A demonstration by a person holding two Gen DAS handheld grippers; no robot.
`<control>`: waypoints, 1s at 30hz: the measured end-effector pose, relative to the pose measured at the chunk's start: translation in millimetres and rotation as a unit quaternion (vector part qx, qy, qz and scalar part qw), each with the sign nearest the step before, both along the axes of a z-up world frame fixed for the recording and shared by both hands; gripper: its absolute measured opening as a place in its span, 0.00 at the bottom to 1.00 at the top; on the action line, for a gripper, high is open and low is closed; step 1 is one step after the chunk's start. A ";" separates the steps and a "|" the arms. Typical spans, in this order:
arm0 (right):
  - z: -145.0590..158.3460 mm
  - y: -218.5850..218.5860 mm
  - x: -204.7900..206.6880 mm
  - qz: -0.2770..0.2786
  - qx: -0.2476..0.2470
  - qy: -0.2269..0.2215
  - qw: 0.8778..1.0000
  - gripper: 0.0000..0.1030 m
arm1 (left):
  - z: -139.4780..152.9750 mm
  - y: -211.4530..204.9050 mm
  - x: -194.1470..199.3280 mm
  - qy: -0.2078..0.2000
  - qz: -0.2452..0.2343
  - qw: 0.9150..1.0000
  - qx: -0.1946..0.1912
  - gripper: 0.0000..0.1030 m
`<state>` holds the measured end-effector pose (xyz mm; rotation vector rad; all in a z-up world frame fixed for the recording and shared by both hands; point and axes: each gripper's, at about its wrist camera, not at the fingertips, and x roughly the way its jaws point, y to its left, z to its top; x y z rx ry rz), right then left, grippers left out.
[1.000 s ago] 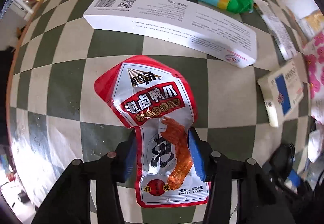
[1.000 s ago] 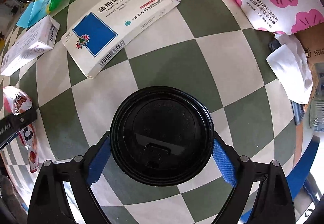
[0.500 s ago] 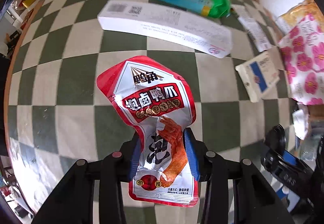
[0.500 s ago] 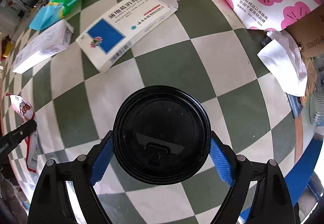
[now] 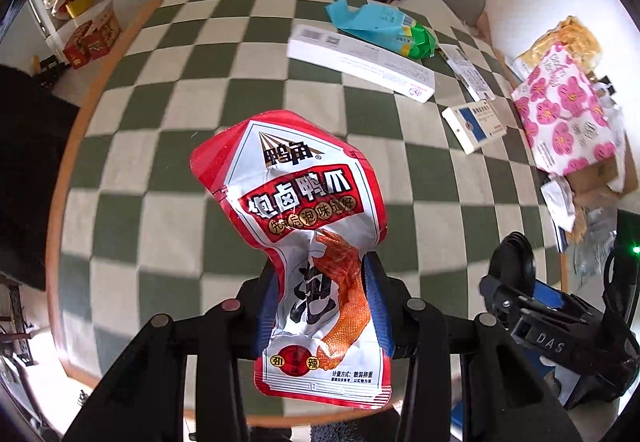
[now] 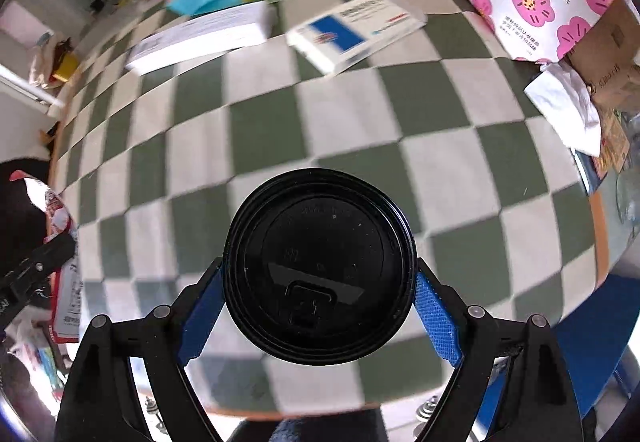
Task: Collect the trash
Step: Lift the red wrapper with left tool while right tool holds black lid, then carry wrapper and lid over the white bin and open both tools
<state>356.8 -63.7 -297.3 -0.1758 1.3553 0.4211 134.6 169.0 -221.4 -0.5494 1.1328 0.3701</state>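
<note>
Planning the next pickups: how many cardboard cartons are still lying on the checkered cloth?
3, possibly more hidden in the right-side clutter: a long white carton below the blue-green bag, a narrow printed carton right of that, and a blue-labelled carton nearer the floral bag.

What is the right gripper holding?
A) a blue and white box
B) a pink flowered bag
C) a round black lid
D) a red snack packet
C: in the right wrist view the right gripper has its blue pads pressed against both sides of the round black lid; the red snack packet is in the left gripper.
</note>
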 end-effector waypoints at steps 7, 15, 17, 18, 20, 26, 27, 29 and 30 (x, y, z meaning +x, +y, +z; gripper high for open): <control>22.7 -11.5 -132.0 0.020 0.025 -0.017 0.999 0.86 | 2.3 -28.2 -107.3 -0.026 -0.009 1.000 -0.005 0.35; -35.7 -39.0 -279.0 0.025 0.017 0.071 0.997 0.86 | -80.0 -51.1 -226.2 0.038 0.022 0.994 -0.095 0.36; -67.0 -44.2 -301.1 0.023 0.019 0.107 0.994 0.86 | -119.3 -50.5 -242.9 0.057 0.036 0.990 -0.125 0.36; -87.6 -47.1 -310.1 0.020 0.021 0.127 0.991 0.86 | -141.6 -49.0 -248.0 0.069 0.043 0.987 -0.136 0.36; -135.7 -51.7 -322.4 0.007 0.029 0.167 0.986 0.86 | -183.3 -44.2 -253.6 0.083 0.055 0.983 -0.157 0.36; -277.3 -47.2 -331.1 -0.011 0.036 0.219 0.975 0.87 | -338.1 -25.1 -265.7 0.120 0.093 0.965 -0.213 0.43; -305.3 -42.6 -331.9 -0.003 0.041 0.227 0.973 0.87 | -359.3 -22.8 -267.9 0.122 0.098 0.964 -0.215 0.47; -349.5 -34.9 -334.1 0.009 0.041 0.235 0.971 0.89 | -398.3 -22.2 -276.5 0.126 0.097 0.965 -0.206 0.55; -373.2 -31.4 -336.7 0.014 0.043 0.244 0.969 0.89 | -418.1 -21.2 -280.9 0.130 0.100 0.966 -0.198 0.58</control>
